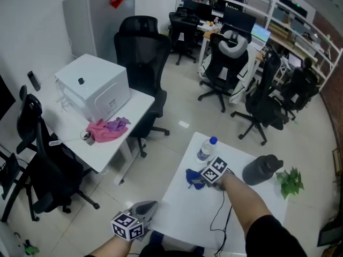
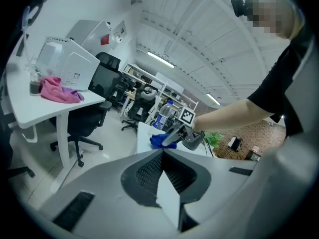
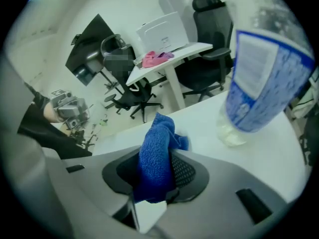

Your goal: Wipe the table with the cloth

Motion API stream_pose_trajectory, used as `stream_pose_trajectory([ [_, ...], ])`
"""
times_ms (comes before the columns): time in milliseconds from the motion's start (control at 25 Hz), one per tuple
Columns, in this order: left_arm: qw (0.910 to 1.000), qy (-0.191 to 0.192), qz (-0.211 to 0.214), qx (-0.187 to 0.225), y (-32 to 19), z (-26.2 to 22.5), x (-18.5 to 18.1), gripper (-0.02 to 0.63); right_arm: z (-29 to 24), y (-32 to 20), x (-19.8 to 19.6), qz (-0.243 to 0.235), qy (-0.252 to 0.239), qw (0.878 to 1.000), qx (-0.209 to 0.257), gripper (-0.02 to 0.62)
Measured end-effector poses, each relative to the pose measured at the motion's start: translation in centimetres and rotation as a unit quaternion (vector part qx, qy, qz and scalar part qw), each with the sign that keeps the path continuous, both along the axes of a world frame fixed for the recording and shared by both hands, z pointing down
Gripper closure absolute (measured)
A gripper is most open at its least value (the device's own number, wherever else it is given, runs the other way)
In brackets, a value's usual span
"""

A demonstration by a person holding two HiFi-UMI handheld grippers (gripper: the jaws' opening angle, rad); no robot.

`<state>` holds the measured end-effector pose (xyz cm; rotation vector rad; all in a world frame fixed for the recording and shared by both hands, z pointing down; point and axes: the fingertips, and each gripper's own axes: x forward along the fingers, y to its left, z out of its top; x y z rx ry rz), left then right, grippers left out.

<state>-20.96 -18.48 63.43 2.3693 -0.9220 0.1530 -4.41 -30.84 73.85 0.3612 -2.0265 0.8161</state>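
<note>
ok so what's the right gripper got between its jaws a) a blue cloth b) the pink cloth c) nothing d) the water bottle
A: in the right gripper view the right gripper is shut on the blue cloth, while the water bottle stands apart on the table.

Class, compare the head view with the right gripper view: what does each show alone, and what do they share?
Head view only: the dark flask and the green plant beside it. Right gripper view only: the right tool clamped on the blue cloth. Both: the water bottle and the pink cloth on the far desk.
</note>
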Motion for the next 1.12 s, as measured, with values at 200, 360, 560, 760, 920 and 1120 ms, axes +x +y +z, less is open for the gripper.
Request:
stream_pose_trajectory([
  [200, 1.0000, -0.002, 0.001, -0.005, 0.6, 0.3, -0.2, 0.606, 2.4, -1.2, 0.6, 0.006, 0.058, 0.998, 0.009, 0.468],
  [360, 1.0000, 0.000, -0.002, -0.008, 0.4, 0.4, -0.5, 0.606, 2.9, 0.1, -0.3, 0.000, 0.065, 0.998, -0.004, 0.468],
  [560, 0.9999, 0.004, 0.006, -0.010, 0.8, 0.2, 0.4, 0.606, 3.0, 5.3, -2.3, -0.064, 0.067, 0.995, -0.041, 0.468],
  [760, 0.9999, 0.003, 0.015, -0.004, 0.6, -0.8, 1.1, 0.606, 1.4, 7.5, -3.3, -0.041, 0.001, 0.999, -0.033, 0.468],
  [920, 0.9997, 0.004, 0.025, 0.005, 0.4, -1.7, 2.6, 0.606, -3.4, 6.8, -1.6, 0.049, -0.092, 0.995, -0.001, 0.468],
  [1120, 0.9981, 0.004, 0.059, 0.013, 1.4, -2.6, 6.9, 0.606, -7.1, 10.0, 3.7, 0.110, -0.139, 0.984, 0.020, 0.468],
])
